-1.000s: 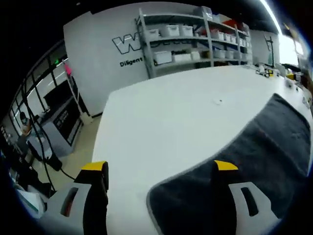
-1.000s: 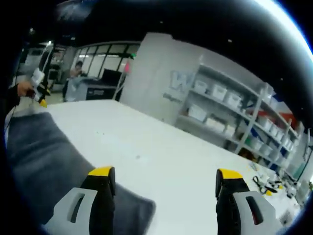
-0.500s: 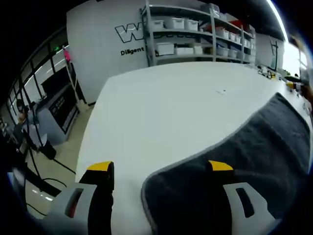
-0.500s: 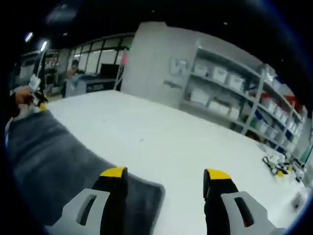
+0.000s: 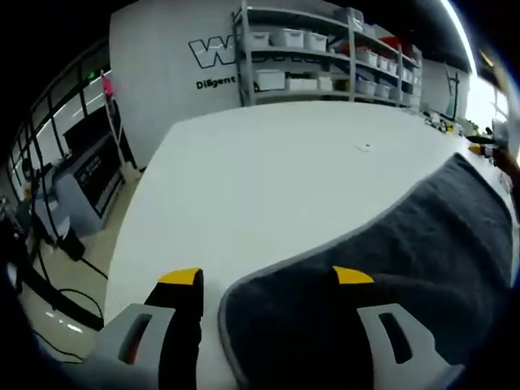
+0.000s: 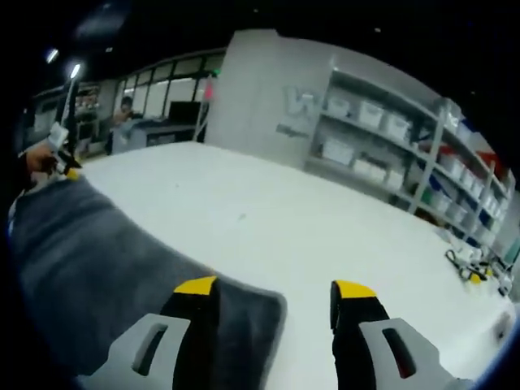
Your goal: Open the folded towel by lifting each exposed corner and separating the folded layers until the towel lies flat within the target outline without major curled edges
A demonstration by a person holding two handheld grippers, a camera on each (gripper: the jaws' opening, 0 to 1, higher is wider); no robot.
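on the white worktop [image 5: 268,171] lies the dark grey towel [image 5: 390,252], spread in a long band. one rounded corner sits between the jaws of the left tool [image 5: 264,278], and the opposite corner [image 6: 252,305] sits between the jaws of the right tool [image 6: 276,287]. both tools have their jaws apart with nothing clamped; the yellow tips stand on either side of the cloth edge. in the right gripper view the left tool shows small at the far end of the towel, in a hand [image 6: 36,158].

the towel looks soft and thick, with a paler stitched hem [image 5: 244,280] along its border. i judge it to be light and limp: it will sag and fold when lifted, and it may drag on the smooth worktop more than slide. the best place to hold seems to be the hem at each corner, where the cloth is firmer and the top layer can be taken alone. whether a second layer lies under the corners, i cannot tell.

behind the worktop stand metal shelves [image 5: 325,57] with white boxes, against a grey wall [image 5: 162,73] with lettering.
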